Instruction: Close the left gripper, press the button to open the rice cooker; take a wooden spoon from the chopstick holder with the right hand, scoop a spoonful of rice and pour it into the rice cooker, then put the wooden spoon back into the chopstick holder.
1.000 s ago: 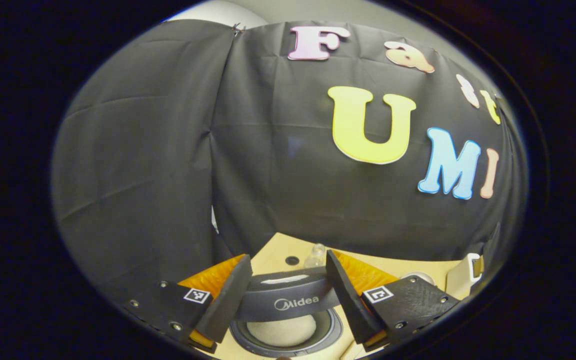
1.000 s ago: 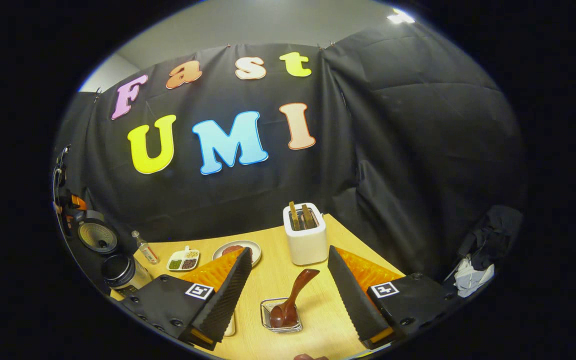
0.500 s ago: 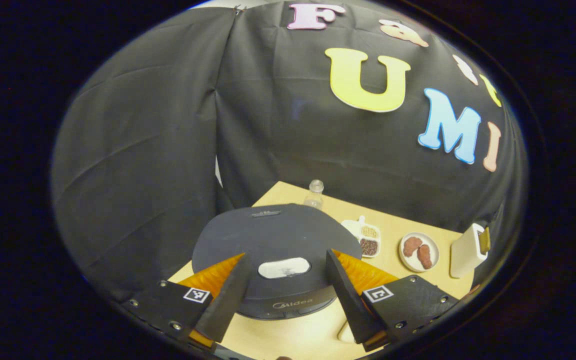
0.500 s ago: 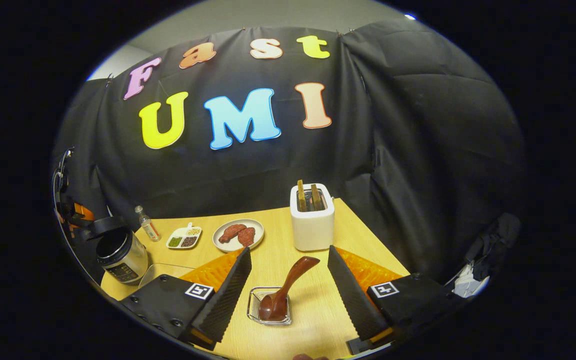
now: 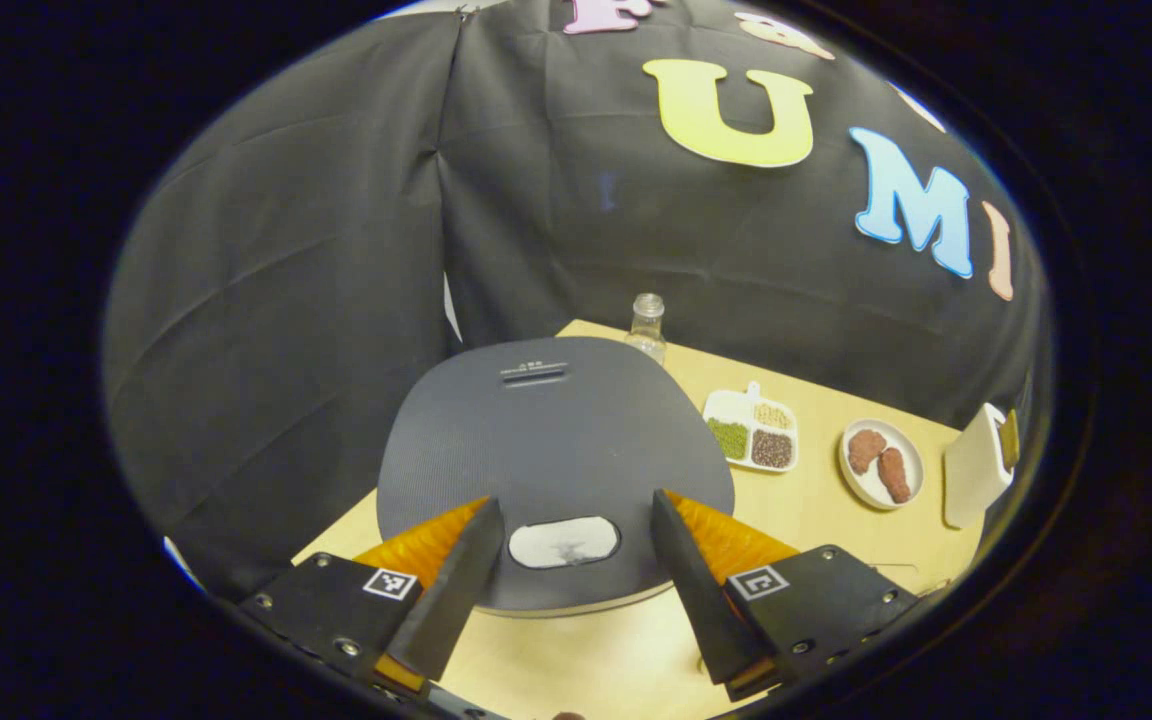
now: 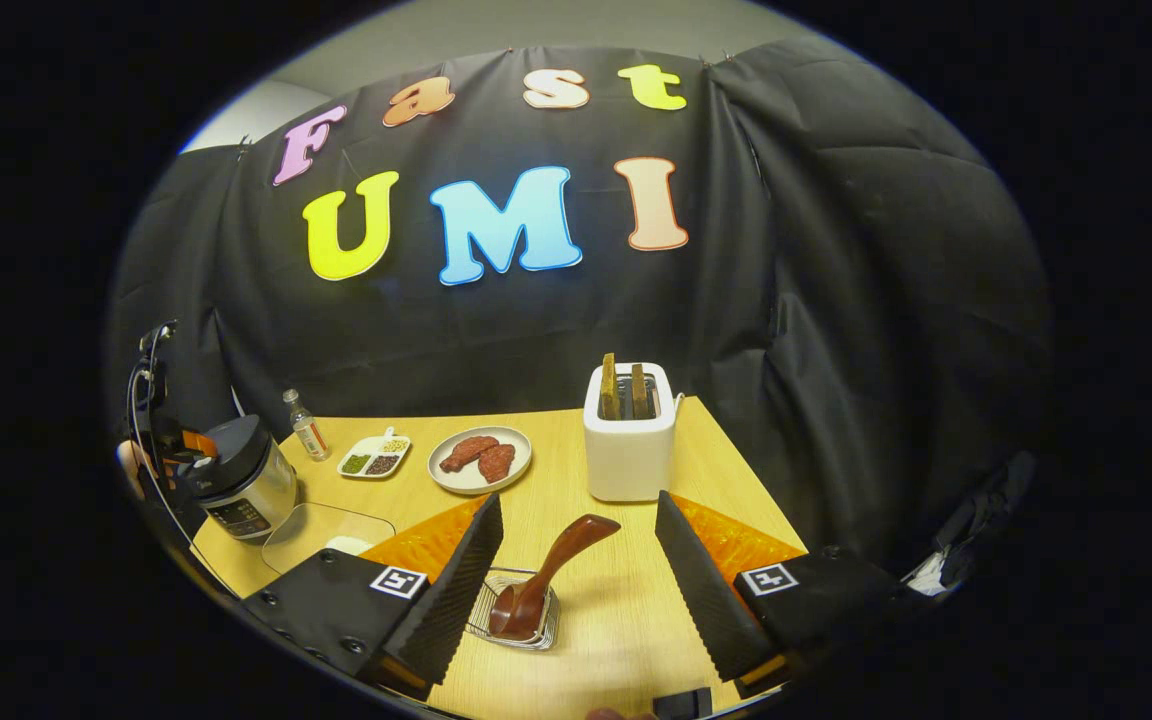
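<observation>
Right now my left gripper [image 5: 568, 575] hangs over the rice cooker [image 5: 554, 460], jaws apart, the pale button [image 5: 564, 541] showing between the fingers with neither touching it; the lid is down; the cooker sits at the table's [image 5: 816, 500] left edge, a small bottle [image 5: 647, 325] behind it; my right gripper [image 6: 576, 585], jaws also apart and holding nothing, hovers near the front edge above the wire chopstick holder [image 6: 516, 622], where the wooden spoon [image 6: 541, 585] leans; behind stands a white toaster [image 6: 629, 445], beside it a plate [image 6: 481, 460].
</observation>
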A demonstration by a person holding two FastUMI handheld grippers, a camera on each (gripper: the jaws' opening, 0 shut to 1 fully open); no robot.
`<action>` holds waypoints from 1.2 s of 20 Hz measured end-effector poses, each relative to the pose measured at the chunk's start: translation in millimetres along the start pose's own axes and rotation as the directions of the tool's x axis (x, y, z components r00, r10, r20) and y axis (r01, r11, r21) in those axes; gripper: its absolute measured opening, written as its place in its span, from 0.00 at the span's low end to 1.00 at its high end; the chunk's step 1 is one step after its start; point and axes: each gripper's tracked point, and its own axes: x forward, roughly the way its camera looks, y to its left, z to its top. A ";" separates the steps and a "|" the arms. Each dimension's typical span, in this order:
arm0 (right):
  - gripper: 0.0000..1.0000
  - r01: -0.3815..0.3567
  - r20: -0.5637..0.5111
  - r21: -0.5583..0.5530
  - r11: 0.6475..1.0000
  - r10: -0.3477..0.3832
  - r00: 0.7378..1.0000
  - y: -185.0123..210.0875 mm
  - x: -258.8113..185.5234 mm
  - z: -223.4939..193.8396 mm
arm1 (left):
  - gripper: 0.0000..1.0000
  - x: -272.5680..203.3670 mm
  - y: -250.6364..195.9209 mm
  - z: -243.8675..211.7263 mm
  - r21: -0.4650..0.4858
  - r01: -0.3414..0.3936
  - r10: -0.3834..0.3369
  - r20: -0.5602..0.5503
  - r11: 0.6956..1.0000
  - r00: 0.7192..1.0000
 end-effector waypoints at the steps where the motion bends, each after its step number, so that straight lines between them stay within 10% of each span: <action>1: 0.98 -0.006 -0.003 0.005 1.000 0.006 1.000 -1.0 0.3 -2.1 | 0.96 -4.1 1.4 1.5 -0.002 0.001 -0.001 0.008 1.000 1.000; 16: 0.98 0.042 0.029 0.014 0.999 -0.043 0.999 11.7 -41.3 0.0 | 0.94 -56.5 -12.1 -4.8 0.178 0.098 -0.107 0.047 0.979 0.993; 20: 0.98 0.072 0.108 0.014 0.997 -0.073 0.991 22.4 -71.0 31.0 | 0.93 -144.2 -20.5 30.8 0.331 0.179 -0.249 0.184 0.927 0.951; 24: 0.98 0.076 0.192 0.006 0.997 -0.076 0.979 35.0 -101.7 57.7 | 0.93 -244.2 -16.3 68.3 0.291 0.255 -0.347 0.329 0.922 0.878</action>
